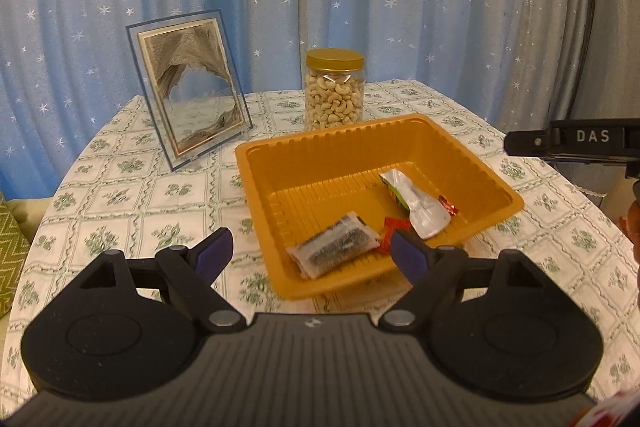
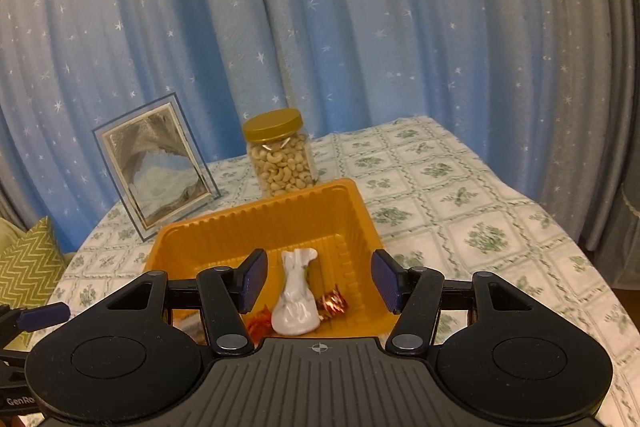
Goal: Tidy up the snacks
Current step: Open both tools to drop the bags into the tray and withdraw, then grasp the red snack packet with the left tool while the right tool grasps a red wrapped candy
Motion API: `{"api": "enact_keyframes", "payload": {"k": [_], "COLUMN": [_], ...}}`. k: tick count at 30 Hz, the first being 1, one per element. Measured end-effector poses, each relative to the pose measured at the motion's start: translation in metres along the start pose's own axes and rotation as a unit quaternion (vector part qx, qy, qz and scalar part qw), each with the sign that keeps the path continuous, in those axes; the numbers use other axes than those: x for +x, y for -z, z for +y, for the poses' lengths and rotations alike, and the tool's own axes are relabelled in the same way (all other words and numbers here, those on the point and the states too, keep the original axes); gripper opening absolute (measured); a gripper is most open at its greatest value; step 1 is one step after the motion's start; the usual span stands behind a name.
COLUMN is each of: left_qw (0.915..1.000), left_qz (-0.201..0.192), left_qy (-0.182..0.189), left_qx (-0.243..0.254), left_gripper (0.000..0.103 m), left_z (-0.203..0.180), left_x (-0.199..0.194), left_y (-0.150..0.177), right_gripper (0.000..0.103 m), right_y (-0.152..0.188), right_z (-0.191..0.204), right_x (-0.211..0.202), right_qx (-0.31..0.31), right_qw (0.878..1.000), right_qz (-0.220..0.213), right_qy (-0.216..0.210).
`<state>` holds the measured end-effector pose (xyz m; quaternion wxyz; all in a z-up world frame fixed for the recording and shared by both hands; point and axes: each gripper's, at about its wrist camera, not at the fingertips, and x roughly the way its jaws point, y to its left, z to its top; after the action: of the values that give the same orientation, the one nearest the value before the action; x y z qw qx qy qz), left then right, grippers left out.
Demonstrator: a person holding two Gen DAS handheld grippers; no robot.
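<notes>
An orange plastic tray (image 1: 320, 163) (image 2: 256, 223) sits on the flowered tablecloth. In it lie a clear packet with dark contents (image 1: 334, 251), a white crumpled packet (image 1: 420, 205) (image 2: 296, 301), a small red foil candy (image 1: 448, 206) (image 2: 332, 303) and a red wrapper (image 1: 394, 229) (image 2: 256, 323). My left gripper (image 1: 312, 253) hovers open over the tray's near corner and grips nothing. My right gripper (image 2: 320, 279) is open above the white packet, pads clear of it. In the left wrist view only its black side bar shows, at the right edge.
A gold-lidded jar of cashews (image 1: 335, 91) (image 2: 280, 155) stands just behind the tray. A glass-framed sand picture (image 1: 188, 87) (image 2: 156, 163) leans at the back left. Blue star curtains hang behind the table. A green zigzag cushion (image 2: 24, 267) lies off the left edge.
</notes>
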<state>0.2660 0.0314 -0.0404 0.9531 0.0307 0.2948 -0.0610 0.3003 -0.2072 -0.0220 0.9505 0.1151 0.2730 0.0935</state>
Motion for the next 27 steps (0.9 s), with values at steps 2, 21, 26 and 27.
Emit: {"api": "enact_keyframes", "payload": {"k": [2,21,26,27], "left_qw": [1.0000,0.9992,0.9989,0.9989], "left_qz": [0.000,0.031,0.038,0.038], "left_qy": [-0.006,-0.023,-0.027,-0.026], "left_qx": [0.001,-0.012,-0.006,-0.004], "left_gripper": [0.084,0.084,0.084,0.084], "left_z": [0.000,0.009,0.012,0.012], "left_x": [-0.009,-0.074,-0.070,-0.068], "left_y": [0.007,0.086,0.093,0.092], "right_gripper": [0.058,0.058,0.058,0.058], "right_y": [0.006,0.094,0.108,0.109], "right_z": [-0.003,-0.003,0.001,0.002], "right_x": [-0.010,-0.065,-0.065,-0.064], "right_qx": [0.002,0.005,-0.004,-0.006], "right_qw": [1.000,0.998,0.997,0.997], "right_qz": [0.001,0.058,0.075,0.076], "right_qy": [0.002,0.013,0.012,0.013]}}
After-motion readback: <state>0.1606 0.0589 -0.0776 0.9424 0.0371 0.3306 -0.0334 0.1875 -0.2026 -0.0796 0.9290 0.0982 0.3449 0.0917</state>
